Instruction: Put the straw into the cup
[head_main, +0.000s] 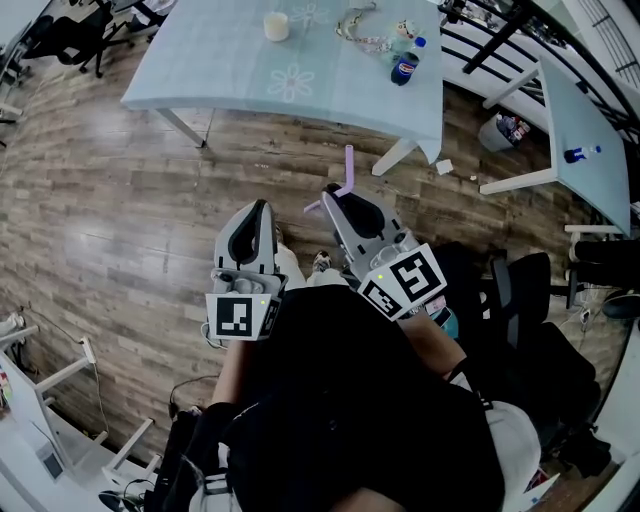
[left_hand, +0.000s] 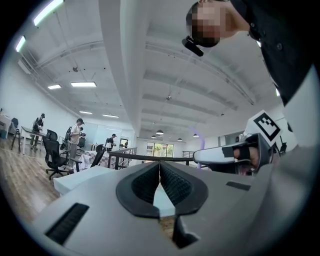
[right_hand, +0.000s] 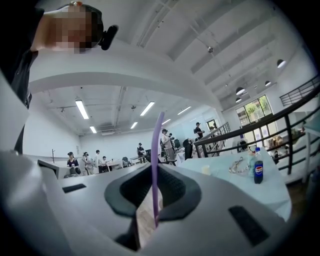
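Head view: the right gripper (head_main: 336, 193) pinches a purple straw (head_main: 348, 166) upright, well apart from the cream cup (head_main: 277, 26) on the pale table (head_main: 210, 60) (a bottle (head_main: 405, 68) there reads Pepsi); the left gripper (head_main: 262, 206) has its jaws pressed together, empty.

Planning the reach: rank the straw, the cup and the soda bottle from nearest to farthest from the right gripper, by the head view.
1. Straw, held in the right gripper's jaws.
2. Soda bottle, on the table, ahead and right.
3. Cup, farther back, leftward.
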